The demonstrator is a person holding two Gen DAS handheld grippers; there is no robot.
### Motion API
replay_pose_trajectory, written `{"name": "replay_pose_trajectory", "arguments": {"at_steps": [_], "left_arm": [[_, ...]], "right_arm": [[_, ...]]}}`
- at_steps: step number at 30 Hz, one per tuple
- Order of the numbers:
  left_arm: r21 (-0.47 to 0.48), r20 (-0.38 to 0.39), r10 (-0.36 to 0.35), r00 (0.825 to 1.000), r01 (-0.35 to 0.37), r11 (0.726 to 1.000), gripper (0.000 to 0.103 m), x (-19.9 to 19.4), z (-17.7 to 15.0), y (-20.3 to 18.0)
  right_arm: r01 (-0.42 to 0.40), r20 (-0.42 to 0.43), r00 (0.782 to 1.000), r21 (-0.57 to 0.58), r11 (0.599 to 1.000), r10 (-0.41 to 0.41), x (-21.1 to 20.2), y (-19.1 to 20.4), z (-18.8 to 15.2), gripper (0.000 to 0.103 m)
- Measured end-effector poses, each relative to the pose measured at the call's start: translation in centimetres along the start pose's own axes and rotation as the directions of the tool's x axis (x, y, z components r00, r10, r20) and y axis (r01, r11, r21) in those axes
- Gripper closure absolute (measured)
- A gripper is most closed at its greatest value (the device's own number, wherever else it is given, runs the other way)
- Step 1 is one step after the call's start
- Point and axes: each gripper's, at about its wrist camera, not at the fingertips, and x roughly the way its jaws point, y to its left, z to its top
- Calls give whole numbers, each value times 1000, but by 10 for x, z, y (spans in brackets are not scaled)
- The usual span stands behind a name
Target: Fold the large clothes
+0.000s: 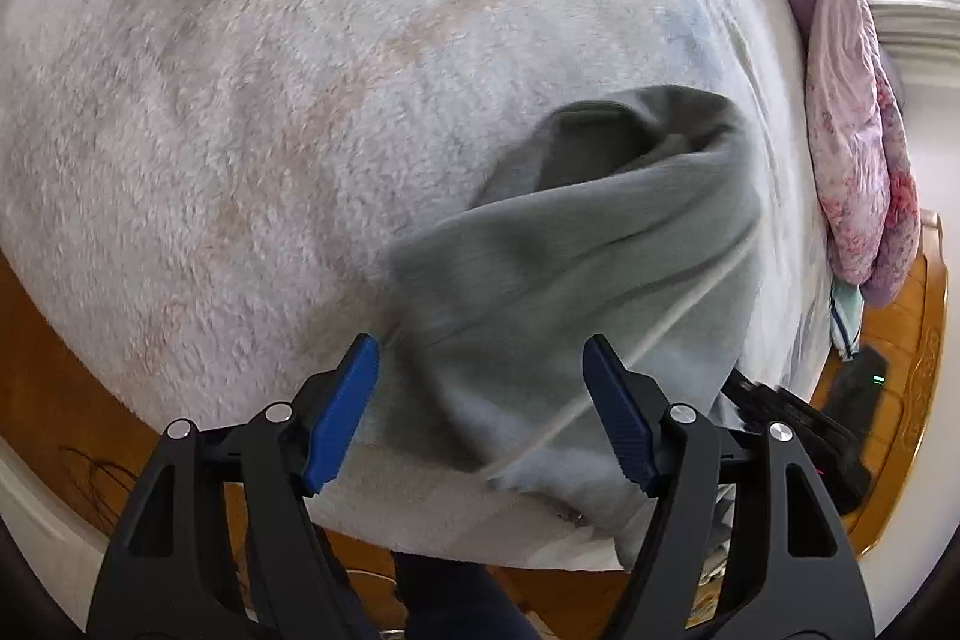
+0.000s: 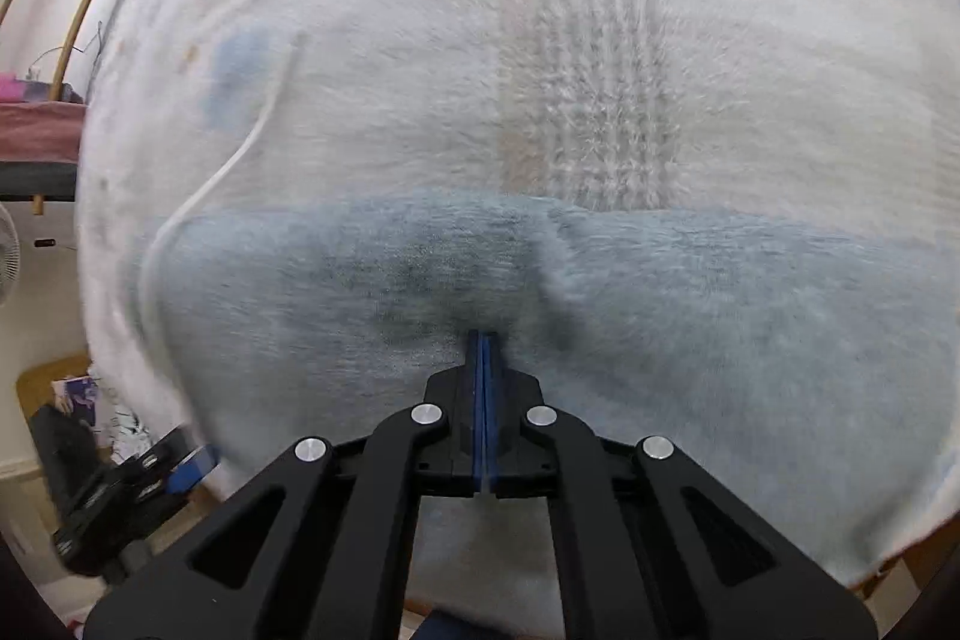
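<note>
Lying on a pale fluffy fleece bed blanket (image 1: pixel 228 111), the grey-blue soft fleece garment (image 1: pixel 540 268) sits bunched and partly lifted ahead of both sets of jaws. From the left wrist view, the left gripper (image 1: pixel 483 400) has its blue-padded jaws spread wide, with the garment's folded lower edge hanging in the gap between them but not pinched by either pad. A thin white drawstring cord (image 1: pixel 654 334) runs diagonally across the cloth, passing just ahead of the inner side of the right-hand jaw. Beyond the jaws the garment opens into a dark hollow, like a hood or a neck opening. Far off to the right of the jaws, a crumpled pink and purple floral quilt (image 1: pixel 852 99) lies along the blanket's edge, and an orange-brown wooden bed frame (image 1: pixel 918 370) shows below it.

From the right wrist view, the right gripper (image 2: pixel 482 340) has its jaws pressed together, their tips buried in the grey-blue cloth (image 2: pixel 660 316), pinching a fold of it. The cloth spreads wide to either side of the jaws, blurred. The white cord (image 2: pixel 240 153) curves away up and left of the jaws. Low to the left, the other gripper (image 2: pixel 180 466) appears at the blanket's edge.
</note>
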Motion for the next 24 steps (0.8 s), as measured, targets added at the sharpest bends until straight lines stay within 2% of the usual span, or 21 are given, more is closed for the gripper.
{"name": "replay_pose_trajectory", "arguments": {"at_steps": [3, 6, 7, 8, 11, 13, 14, 15, 18, 21, 24], "left_arm": [[-36, 3, 6, 1000, -6, 999, 32, 7, -12, 9], [-50, -18, 6, 1000, -7, 999, 31, 14, -25, 16], [-50, -15, 8, 1000, -9, 999, 31, 14, -29, 16], [-45, -11, 14, 1000, -14, 999, 31, 15, -32, 17], [-51, 1, 24, 1000, -23, 998, 32, 10, -37, 26], [-71, 5, 4, 1000, -4, 998, 31, 5, -43, 35], [-76, 17, 12, 1000, -10, 997, 32, 1, -45, 40], [-81, 30, 10, 999, -8, 997, 32, -1, -47, 42], [-40, 28, 58, 998, -57, 998, 32, -4, -48, 40], [14, 7, 96, 995, -96, 995, 32, 1, -49, 38], [50, 12, 120, 993, -121, 991, 32, 8, -49, 36]], "right_arm": [[26, -5, 1000, -17, 1000, -26, 1, 4, 2, 103], [22, -10, 1000, 25, 999, -22, -12, 9, -4, 103], [10, -6, 1000, 33, 999, -10, -15, 14, -7, 97], [-20, 7, 1000, 35, 999, 19, -25, 17, -17, 97], [-27, -3, 1000, 23, 999, 27, -35, 21, -49, 97], [31, -39, 999, 4, 1000, -31, -18, 17, -63, 97], [37, -57, 998, 13, 999, -36, -1, 18, -64, 103], [41, -57, 998, 24, 999, -40, 12, 9, -66, 103], [26, -43, 999, 21, 999, -25, 23, 2, -64, 103], [16, -34, 999, 19, 1000, -15, 4, 9, -70, 102], [-15, -38, 999, 86, 996, 18, 1, 2, -86, 99]]}}
